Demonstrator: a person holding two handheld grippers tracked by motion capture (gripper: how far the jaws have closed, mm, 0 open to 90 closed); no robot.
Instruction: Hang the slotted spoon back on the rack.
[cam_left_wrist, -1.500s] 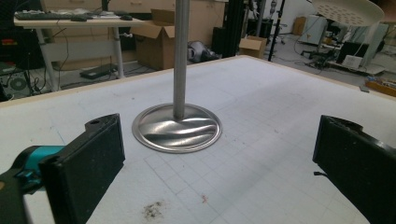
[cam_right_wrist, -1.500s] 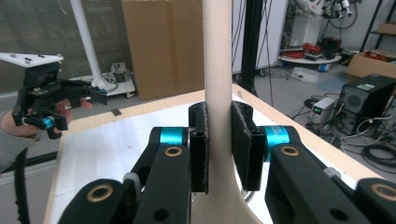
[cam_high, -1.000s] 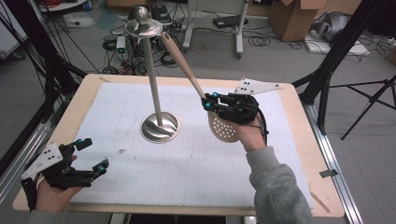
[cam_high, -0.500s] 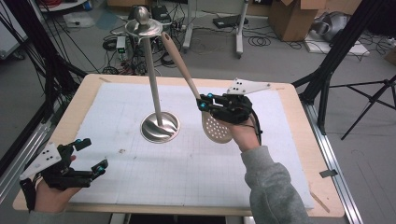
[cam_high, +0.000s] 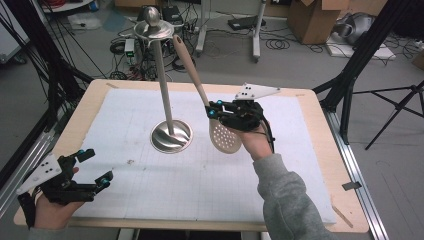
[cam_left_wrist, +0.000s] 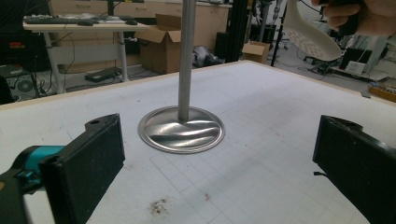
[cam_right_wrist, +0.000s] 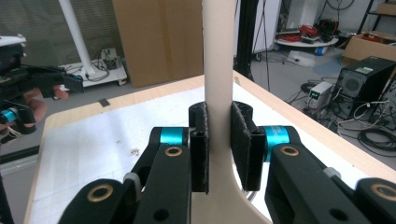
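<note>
— White gridded sheeting (cam_high: 200, 190) is laid over most of the counter (cam_high: 320, 125), isn't it?

— Yes, and a pale wooden border is left bare around it. A few small brown specks are seen on the sheet near the left tongs (cam_high: 95, 167), which are held wide apart over the near left corner with nothing between them.

— What is set on the sheet?

— A polished metal stand (cam_high: 171, 136) is placed near the middle: a round base, a tall thin pole, and a shallow dish with a ball on top.

— And the slotted spoon (cam_high: 225, 136)?

— It is gripped by its beige handle in the right tongs (cam_high: 214, 109), which are clamped on it; in the right gripper view the pads (cam_right_wrist: 199, 140) are seen pressed against both sides of the handle. The perforated bowl is hung low, just right of the stand's base, and the handle is tilted up toward the dish at the top.

— What is seen of the room?

— Grey floor, tangled cables, cardboard boxes, black tripod legs and a desk with equipment are seen beyond the counter.
</note>
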